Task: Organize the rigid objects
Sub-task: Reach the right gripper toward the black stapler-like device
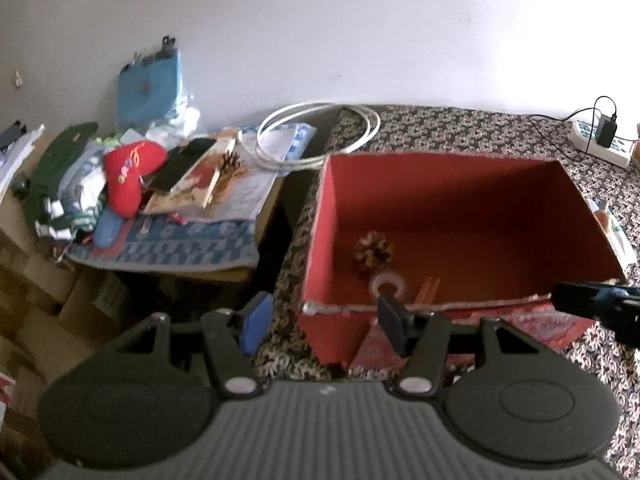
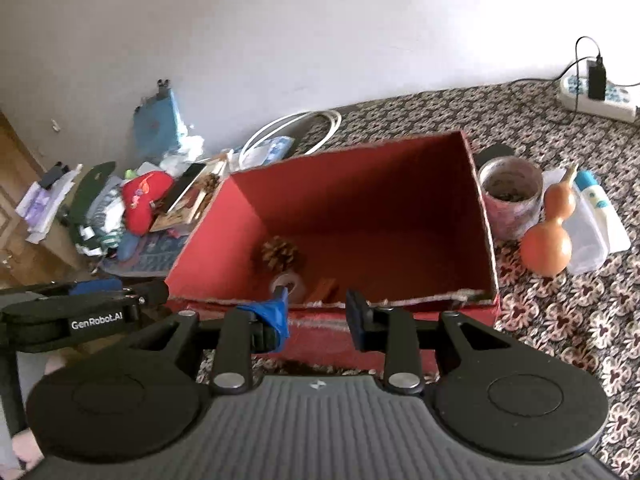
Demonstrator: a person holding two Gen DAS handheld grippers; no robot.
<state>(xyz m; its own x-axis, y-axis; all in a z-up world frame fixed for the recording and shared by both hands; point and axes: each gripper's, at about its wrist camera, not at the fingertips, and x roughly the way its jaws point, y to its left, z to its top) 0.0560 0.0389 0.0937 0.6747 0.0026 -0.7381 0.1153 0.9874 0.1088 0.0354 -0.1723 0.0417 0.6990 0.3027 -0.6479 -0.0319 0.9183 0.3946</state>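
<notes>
A red open box (image 1: 440, 196) (image 2: 360, 184) stands on the patterned cloth. Inside lie a pine cone (image 1: 373, 251) (image 2: 280, 254), a white tape ring (image 1: 387, 285) (image 2: 289, 282) and a small orange wooden piece (image 1: 427, 289) (image 2: 322, 290). My left gripper (image 1: 324, 322) is open and empty, just before the box's near left corner. My right gripper (image 2: 318, 316) is open and empty at the box's near wall. An orange gourd (image 2: 550, 232), a patterned jar (image 2: 510, 196) and a white bottle with blue cap (image 2: 596, 196) sit right of the box.
A cluttered low stand to the left holds a red plush (image 1: 128, 176), a phone (image 1: 182, 164), a second pine cone (image 1: 232, 162), books and clothes. A coiled white cable (image 1: 320, 132) lies behind. A power strip (image 2: 596, 92) sits far right. Cardboard boxes (image 1: 48, 304) lie lower left.
</notes>
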